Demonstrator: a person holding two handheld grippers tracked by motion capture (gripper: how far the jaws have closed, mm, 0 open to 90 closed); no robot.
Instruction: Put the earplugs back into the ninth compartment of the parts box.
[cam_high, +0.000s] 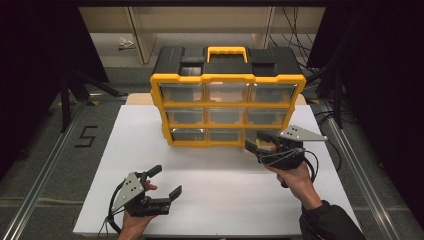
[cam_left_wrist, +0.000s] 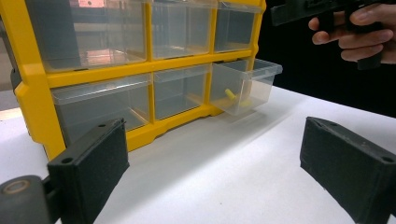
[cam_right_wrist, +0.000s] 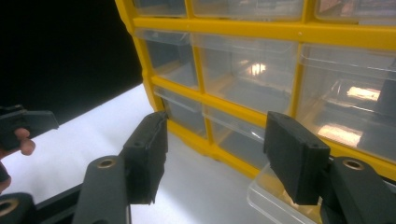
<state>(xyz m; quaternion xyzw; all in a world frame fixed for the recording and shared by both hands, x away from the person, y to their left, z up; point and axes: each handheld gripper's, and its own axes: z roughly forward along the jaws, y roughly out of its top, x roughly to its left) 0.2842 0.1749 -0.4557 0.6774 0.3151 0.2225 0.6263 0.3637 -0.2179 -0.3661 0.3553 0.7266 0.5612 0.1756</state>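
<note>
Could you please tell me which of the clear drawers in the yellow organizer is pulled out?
The bottom-row drawer at the organizer's right end, nearest the right gripper, juts out with a small yellow piece inside; the others sit flush.

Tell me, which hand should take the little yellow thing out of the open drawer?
Probably the right. The right gripper hovers open beside the pulled-out drawer holding the yellow piece. The left gripper sits open, far back on the white table.
</note>
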